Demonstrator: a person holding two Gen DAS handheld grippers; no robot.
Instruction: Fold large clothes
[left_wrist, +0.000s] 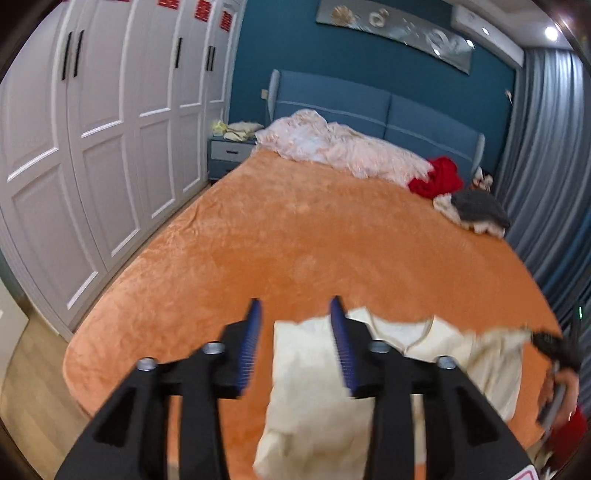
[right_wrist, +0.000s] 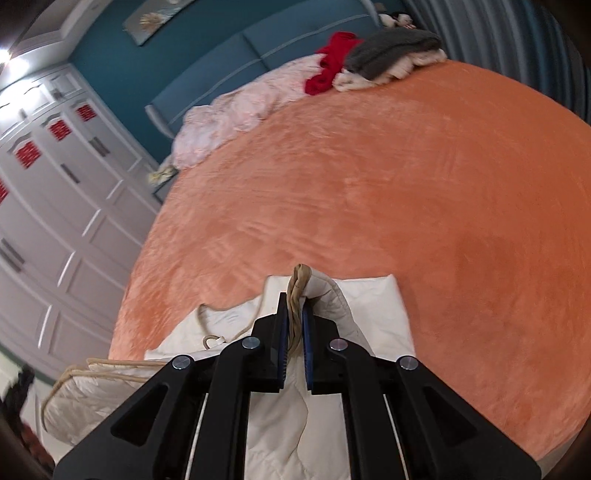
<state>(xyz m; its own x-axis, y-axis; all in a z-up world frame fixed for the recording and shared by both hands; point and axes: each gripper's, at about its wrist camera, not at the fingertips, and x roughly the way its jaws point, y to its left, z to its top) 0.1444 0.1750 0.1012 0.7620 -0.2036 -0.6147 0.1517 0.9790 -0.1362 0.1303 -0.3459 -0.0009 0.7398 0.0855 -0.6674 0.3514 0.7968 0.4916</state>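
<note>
On the near end of the orange bedspread (left_wrist: 295, 240) lies the cream jacket (left_wrist: 314, 369), and in the left wrist view the left gripper (left_wrist: 295, 317) hovers above it, its 2 fingers spread wide, nothing between them. From the right wrist view, the right gripper (right_wrist: 294, 306) pinches a tan-edged fold of the cream jacket (right_wrist: 369, 306), raised slightly off the orange bedspread (right_wrist: 369, 184).

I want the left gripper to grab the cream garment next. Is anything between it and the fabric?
Nothing visible. The left gripper is open just above the cream garment on the orange bedspread; the right gripper already pinches another edge.
</note>
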